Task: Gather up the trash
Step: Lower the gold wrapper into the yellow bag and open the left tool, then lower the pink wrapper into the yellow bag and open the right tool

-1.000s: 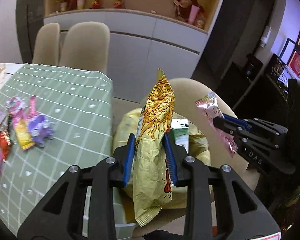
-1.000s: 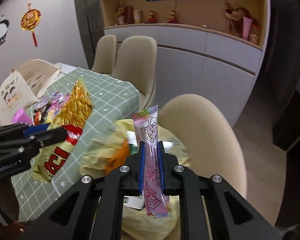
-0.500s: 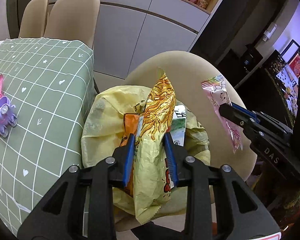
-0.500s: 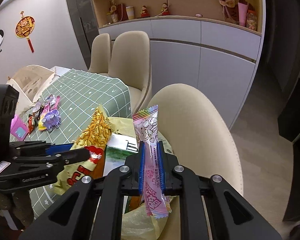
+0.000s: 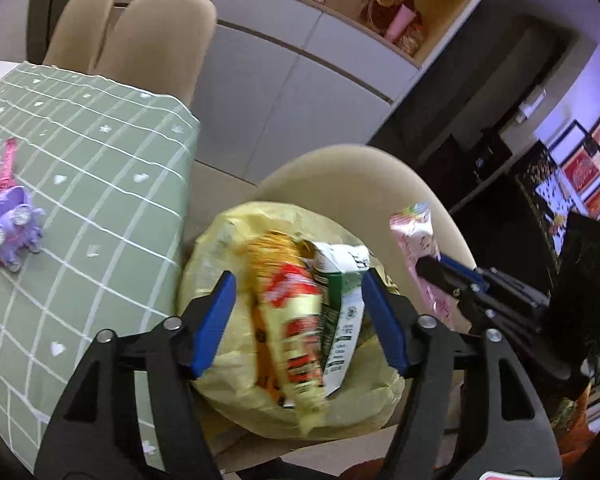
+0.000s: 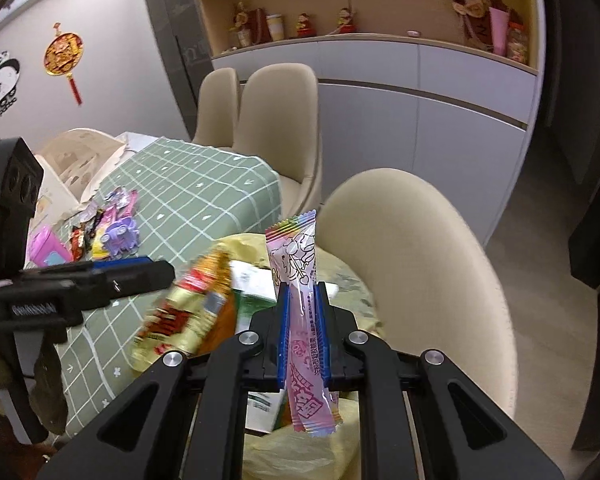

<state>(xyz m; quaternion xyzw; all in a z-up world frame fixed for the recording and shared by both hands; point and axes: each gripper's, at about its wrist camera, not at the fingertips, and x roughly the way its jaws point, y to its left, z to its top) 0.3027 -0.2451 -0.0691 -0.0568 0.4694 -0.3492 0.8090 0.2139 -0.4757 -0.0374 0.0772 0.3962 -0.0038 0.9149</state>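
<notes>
small blurred print on green carton [image 5: 342, 312], pink wrapper [image 6: 306, 344], none legible

**A lived-in dining room at home**

Beige padded chairs [image 6: 276, 120] stand round a table under a green checked cloth [image 6: 204, 200], its far edge strewn with sweets wrappers and a purple toy [image 5: 14, 232]. Along the wall run pale cabinets [image 6: 420, 120] with open wooden shelves [image 6: 340, 8] of figurines and cups. A panda clock [image 6: 2, 80] and a red hanging ornament [image 6: 64, 56] decorate the grey wall; framed red pictures [image 5: 596, 148] hang opposite.
</notes>
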